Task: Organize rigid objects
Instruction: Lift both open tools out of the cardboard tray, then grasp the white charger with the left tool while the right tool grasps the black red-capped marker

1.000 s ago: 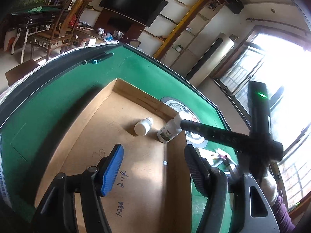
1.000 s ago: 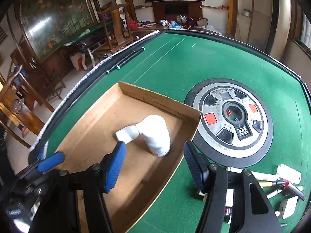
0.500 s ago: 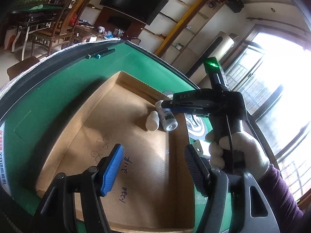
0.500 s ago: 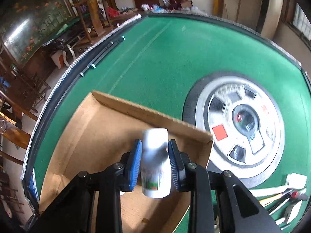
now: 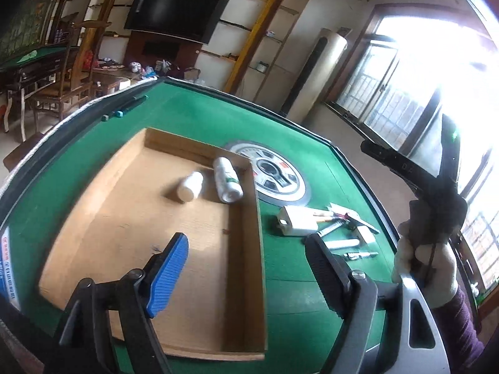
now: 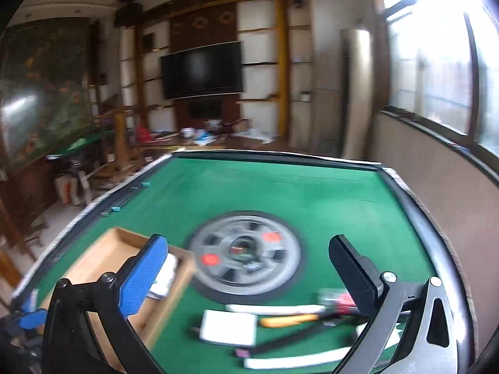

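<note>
the right gripper (image 6: 249, 260) has just been opening wide — nothing between its jaws; the left gripper (image 5: 246, 265) is open, empty — two bottles (image 5: 227, 179) lie in the cardboard tray (image 5: 199, 240) ahead of it.

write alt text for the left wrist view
Open left gripper hovers over a cardboard tray on a green table; two white bottles lie side by side at the tray's far end. Pens and a white box lie right of it.
</note>
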Motion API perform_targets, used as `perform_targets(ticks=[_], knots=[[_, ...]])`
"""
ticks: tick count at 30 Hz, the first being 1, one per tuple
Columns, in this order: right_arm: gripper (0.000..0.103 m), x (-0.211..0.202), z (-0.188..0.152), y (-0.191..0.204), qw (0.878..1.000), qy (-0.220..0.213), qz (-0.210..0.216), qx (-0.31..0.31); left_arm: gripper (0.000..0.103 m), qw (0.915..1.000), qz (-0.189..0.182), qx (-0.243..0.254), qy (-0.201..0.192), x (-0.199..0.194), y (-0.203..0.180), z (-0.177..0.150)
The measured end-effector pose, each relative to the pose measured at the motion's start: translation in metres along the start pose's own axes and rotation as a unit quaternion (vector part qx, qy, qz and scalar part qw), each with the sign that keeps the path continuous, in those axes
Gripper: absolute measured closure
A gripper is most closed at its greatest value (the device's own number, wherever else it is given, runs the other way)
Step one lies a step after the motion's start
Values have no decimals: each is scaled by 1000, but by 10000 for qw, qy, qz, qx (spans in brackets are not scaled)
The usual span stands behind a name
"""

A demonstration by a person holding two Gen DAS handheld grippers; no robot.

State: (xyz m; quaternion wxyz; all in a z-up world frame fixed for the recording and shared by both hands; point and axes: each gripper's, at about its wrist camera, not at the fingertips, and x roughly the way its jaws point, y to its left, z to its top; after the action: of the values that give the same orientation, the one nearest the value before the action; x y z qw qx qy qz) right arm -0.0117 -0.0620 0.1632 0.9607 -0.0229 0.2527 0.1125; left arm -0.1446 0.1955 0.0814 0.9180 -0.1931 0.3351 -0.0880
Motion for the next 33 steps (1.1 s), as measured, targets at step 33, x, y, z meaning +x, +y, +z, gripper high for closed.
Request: perform_targets(ticks=[33], knots=[[0,29,-82,-189,9714,692,251,2259,23,9607,-294,1632,2226,189,-118,4]])
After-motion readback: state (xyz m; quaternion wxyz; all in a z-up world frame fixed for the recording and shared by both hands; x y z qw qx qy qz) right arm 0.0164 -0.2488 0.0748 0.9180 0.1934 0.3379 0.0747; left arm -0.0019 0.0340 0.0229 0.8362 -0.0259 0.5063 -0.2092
